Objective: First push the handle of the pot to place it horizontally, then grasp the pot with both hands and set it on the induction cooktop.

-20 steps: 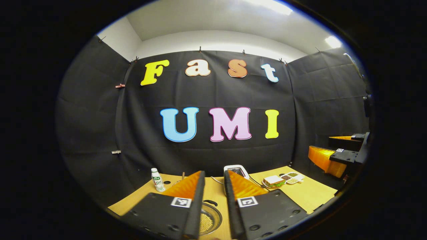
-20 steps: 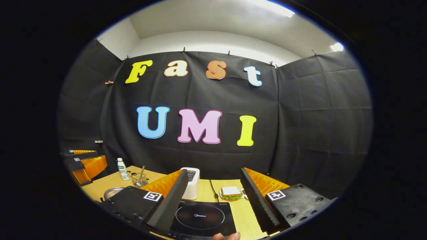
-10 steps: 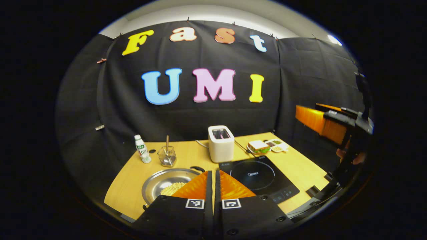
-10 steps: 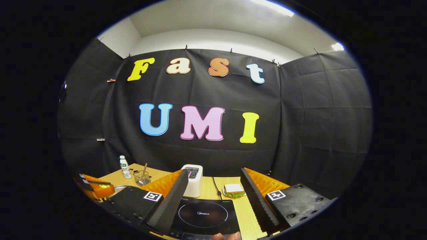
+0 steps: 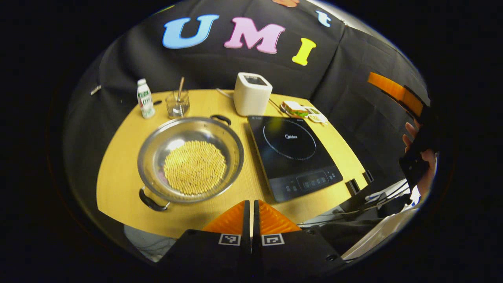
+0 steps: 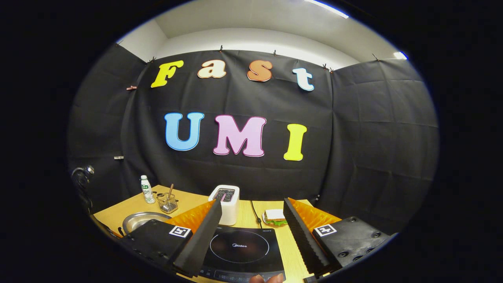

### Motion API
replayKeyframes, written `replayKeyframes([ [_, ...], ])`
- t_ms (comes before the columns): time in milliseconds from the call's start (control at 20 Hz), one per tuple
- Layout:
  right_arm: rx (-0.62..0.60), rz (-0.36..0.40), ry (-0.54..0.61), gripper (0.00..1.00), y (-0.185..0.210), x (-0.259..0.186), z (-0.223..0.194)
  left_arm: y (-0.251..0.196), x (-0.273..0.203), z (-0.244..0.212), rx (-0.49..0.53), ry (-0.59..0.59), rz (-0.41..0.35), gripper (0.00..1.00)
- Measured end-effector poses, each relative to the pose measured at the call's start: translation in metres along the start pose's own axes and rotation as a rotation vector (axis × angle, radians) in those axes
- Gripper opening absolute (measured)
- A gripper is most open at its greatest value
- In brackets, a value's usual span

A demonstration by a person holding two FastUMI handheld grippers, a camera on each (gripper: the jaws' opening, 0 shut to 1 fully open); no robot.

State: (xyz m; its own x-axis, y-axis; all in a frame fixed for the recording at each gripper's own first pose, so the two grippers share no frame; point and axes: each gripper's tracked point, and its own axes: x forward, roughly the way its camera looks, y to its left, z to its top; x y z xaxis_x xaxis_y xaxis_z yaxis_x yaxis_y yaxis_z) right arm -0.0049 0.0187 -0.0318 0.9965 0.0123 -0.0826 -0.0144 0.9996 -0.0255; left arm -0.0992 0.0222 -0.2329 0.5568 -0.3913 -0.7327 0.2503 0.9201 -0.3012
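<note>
Left gripper [image 5: 250,214] higher now, pot [image 5: 191,159] fully visible below.

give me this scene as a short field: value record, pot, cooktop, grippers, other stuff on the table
pot: steel, yellow grains inside, on table left of cooktop
pot handles: black, near-left and far-right, diagonal
induction cooktop: bare, black
left gripper: shut, above table's near edge
right gripper: open, over cooktop
others: toaster, bottle, glass, sandwich
</note>
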Motion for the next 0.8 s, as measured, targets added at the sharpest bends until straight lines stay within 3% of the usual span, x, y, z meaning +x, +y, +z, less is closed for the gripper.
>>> replayKeyframes([
  [100, -0.001, -0.001, 0.002, 0.98, -0.001, 0.001, 0.0, 0.02, 0.001, -0.015, -0.033, 0.07, -0.01, 0.05],
  [400, -0.014, 0.003, 0.014, 0.98, -0.003, 0.004, -0.004, 0.073, 0.015, -0.043, -0.005, 0.278, -0.008, 0.05],
  [800, -0.016, -0.003, 0.022, 0.98, -0.006, 0.004, -0.006, 0.127, 0.031, -0.035, 0.006, 0.352, 0.061, 0.05],
])
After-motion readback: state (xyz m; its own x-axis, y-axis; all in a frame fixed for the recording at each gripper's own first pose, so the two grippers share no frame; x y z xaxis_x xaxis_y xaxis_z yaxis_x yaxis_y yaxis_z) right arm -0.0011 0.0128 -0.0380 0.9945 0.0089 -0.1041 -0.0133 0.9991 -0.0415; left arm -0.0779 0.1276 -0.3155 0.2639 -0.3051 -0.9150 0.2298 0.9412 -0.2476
